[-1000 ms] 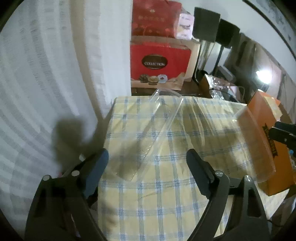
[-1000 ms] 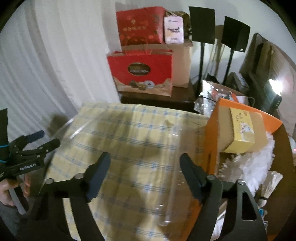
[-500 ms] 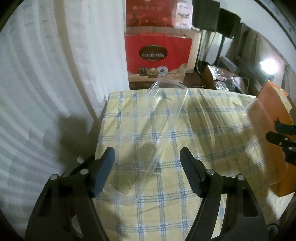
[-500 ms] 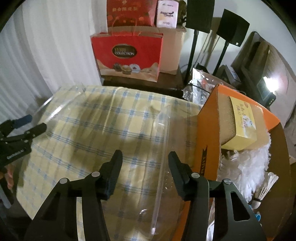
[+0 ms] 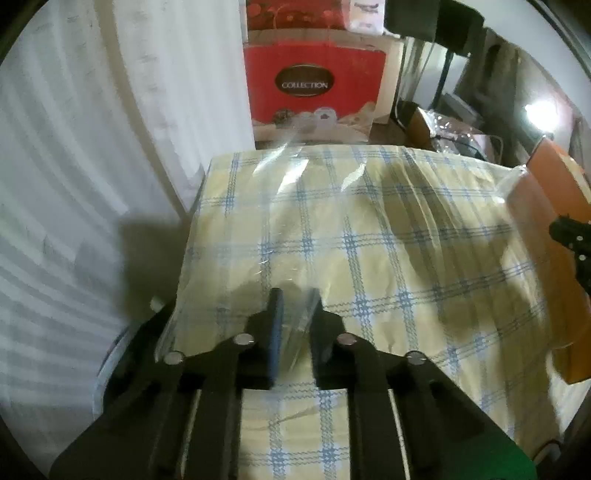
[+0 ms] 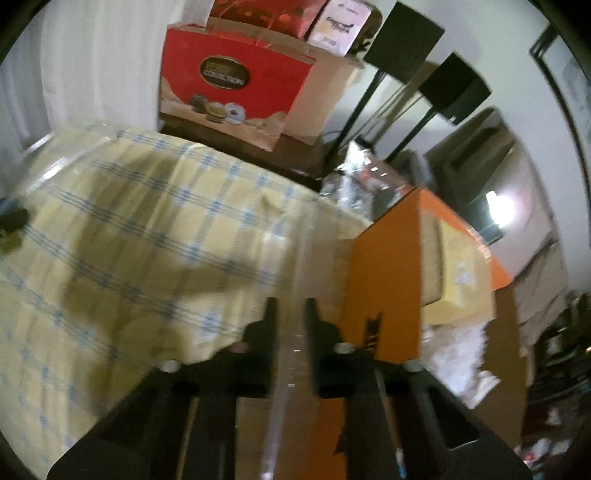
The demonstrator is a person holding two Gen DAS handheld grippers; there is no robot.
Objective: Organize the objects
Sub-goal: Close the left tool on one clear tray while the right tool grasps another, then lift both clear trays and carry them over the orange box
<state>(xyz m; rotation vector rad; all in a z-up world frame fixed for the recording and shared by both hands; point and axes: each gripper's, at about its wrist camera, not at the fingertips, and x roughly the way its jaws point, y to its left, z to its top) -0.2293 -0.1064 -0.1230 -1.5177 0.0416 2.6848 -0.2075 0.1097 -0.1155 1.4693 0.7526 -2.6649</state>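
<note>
A clear plastic sheet [image 5: 295, 192] lies over the table with the yellow and blue checked cloth [image 5: 406, 258]. My left gripper [image 5: 295, 295] is at the sheet's near left edge, jaws closing, with a fold of plastic pinched between its pads. In the right wrist view, the sheet's right edge [image 6: 303, 258] runs upright between the fingers of my right gripper [image 6: 291, 304], whose jaws are closing on it too. The right gripper's tips [image 5: 572, 240] show at the far right of the left view. The left gripper [image 6: 11, 221] shows at the left edge of the right view.
An orange box [image 6: 388, 277] stands against the table's right side, holding a yellow carton [image 6: 461, 277] and white fluffy stuff [image 6: 458, 354]. A red paper bag [image 5: 314, 85] sits behind the table. White curtain [image 5: 74, 147] hangs on the left. Black speaker stands [image 6: 402, 33] are at back right.
Both grippers came down to the table and went from wide open to shut on the plastic sheet's edges. The raised plastic flap now lies flatter. The right wrist has rolled.
</note>
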